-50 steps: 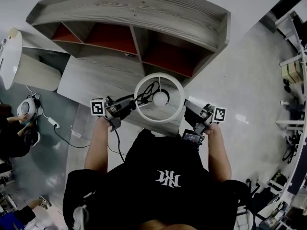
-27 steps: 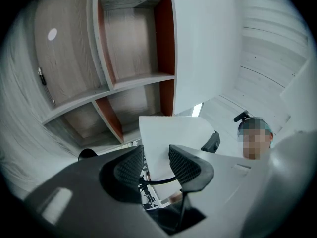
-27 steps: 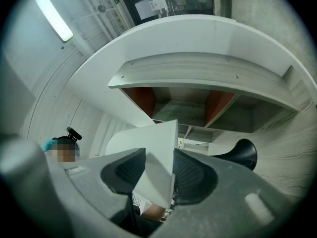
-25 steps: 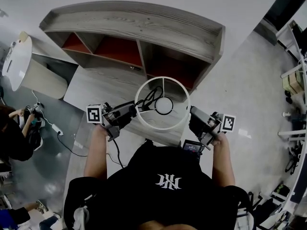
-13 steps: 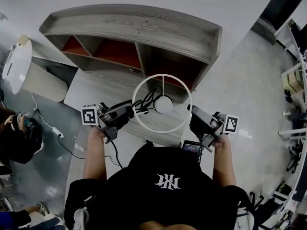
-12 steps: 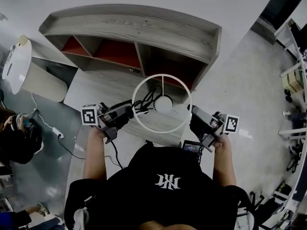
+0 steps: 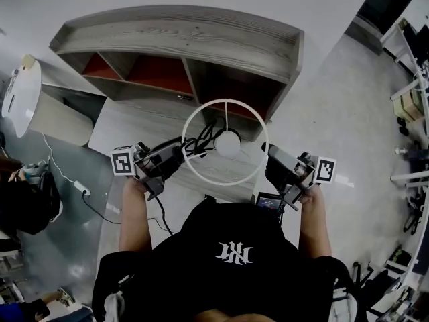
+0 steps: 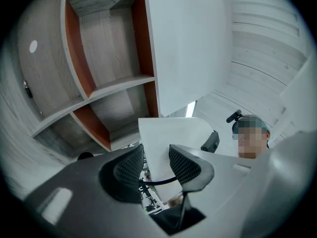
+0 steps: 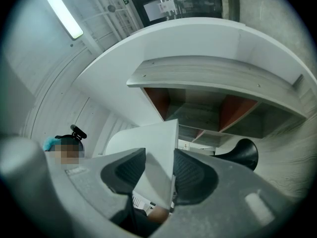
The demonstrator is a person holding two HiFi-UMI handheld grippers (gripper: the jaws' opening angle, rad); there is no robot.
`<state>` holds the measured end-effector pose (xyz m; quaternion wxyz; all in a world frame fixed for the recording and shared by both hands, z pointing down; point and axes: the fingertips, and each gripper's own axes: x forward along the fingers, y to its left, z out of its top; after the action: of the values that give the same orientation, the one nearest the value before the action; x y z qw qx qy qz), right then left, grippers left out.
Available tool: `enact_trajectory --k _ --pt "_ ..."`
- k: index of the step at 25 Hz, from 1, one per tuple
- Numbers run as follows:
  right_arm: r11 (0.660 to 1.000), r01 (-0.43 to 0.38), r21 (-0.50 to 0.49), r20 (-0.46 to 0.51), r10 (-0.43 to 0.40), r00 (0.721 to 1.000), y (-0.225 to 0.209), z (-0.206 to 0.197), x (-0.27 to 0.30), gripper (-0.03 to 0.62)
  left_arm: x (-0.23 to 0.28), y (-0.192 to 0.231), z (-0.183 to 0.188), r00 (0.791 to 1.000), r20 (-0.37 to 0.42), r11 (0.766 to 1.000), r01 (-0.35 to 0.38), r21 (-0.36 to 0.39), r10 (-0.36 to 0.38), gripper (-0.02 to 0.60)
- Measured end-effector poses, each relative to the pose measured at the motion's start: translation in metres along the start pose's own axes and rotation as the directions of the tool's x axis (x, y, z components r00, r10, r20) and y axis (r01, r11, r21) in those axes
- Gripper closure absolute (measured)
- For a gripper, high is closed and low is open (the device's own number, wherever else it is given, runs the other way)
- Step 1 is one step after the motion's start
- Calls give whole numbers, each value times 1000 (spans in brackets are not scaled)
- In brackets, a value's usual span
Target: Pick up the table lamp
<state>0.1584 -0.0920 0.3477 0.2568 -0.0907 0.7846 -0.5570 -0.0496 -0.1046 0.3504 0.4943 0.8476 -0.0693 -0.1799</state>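
Table lamp (image 7: pixel 228 141): white round shade pinched on both sides. Left gripper (image 8: pixel 156 158) jaws squeeze left wall of shade. Right gripper (image 9: pixel 159 168) jaws squeeze right wall. Black cord (image 7: pixel 203 138) loops inside shade ring. Lamp hangs between grippers, over grey wood desk (image 7: pixel 127 123), just in front of shelf unit (image 7: pixel 181 42) with red backs.

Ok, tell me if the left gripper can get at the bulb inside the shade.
Probably not: the left gripper is shut on the wall of the shade, which stands between it and the bulb. It would have to let go first.
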Motion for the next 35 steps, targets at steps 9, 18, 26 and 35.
enact_trajectory --k 9,18,26,35 --pt "1000 -5 -3 -3 5 1000 2 -1 1 427 1 -3 0 1000 -5 1000 8 -3 -8 430" --pt "1000 -7 -16 -4 7 1000 1 0 2 427 -1 -1 -4 1000 -9 1000 4 -10 -4 430" --pt "1000 6 -9 -8 -6 1000 -2 -2 1 425 -1 0 -3 1000 -5 1000 -2 -12 2 430" --pt "1000 31 2 -24 -31 999 -10 -4 1 425 -7 8 -7 1000 -1 999 -14 -35 14 430"
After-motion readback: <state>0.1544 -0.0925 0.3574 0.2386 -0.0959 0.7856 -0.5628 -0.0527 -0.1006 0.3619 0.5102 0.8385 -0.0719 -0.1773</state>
